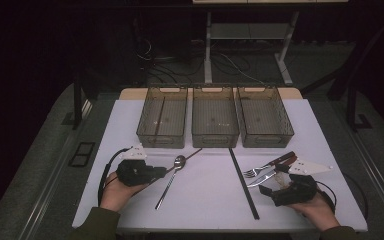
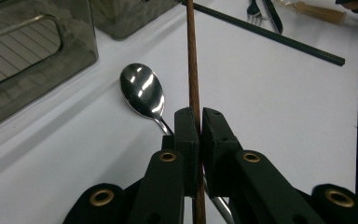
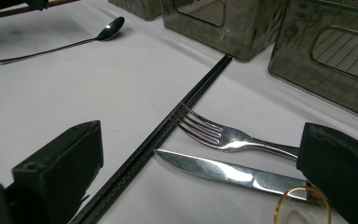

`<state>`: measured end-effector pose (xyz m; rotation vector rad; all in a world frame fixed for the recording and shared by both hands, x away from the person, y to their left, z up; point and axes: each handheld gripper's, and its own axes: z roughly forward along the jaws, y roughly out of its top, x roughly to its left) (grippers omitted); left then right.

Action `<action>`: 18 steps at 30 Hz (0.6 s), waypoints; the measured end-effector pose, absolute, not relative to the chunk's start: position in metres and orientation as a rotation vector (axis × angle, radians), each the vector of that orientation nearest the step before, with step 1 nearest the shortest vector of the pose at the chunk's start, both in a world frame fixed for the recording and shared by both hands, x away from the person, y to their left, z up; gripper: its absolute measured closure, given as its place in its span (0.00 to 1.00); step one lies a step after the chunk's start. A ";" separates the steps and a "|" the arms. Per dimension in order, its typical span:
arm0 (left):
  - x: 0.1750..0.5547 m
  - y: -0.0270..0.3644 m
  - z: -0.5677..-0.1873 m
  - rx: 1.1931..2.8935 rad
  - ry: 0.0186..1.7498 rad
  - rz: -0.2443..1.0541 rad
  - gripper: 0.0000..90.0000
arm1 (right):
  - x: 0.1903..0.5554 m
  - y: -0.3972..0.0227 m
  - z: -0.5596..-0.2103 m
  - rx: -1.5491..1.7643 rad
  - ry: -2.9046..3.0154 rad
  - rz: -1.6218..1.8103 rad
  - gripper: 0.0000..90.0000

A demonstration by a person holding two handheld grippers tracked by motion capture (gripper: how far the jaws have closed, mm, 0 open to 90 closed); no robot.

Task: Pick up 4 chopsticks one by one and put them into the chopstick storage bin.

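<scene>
Chopstick clamped in left tool

Left tool (image 2: 199,122) is clamped on a thin brown wooden chopstick (image 2: 193,70), held just above the white desk (image 1: 205,190) beside a shiny steel spoon (image 2: 142,91). Right tool (image 3: 200,168) stands wide open, straddling a steel fork (image 3: 214,133) and steel knife (image 3: 219,170).

Room was dim — upper half of frame nearly black. White table (image 1: 305,130) sat at centre, lit brighter than surroundings. Grey floor (image 1: 40,175) ran down both sides. Beyond table, at top centre, pale desk legs (image 1: 208,47) stood — tangle of cables (image 1: 155,62) on floor beside them.
</scene>
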<state>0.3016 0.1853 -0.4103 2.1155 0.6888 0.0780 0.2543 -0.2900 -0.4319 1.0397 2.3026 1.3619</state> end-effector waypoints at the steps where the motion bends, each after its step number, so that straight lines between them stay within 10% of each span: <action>1: 0.302 0.185 -0.409 2.112 0.692 0.082 0.94 | 0.254 -0.290 -0.432 1.040 2.303 1.362 0.01; 18: 0.315 0.183 -0.395 2.065 0.718 0.133 0.94 | 0.254 -0.290 -0.432 1.042 2.303 1.362 0.01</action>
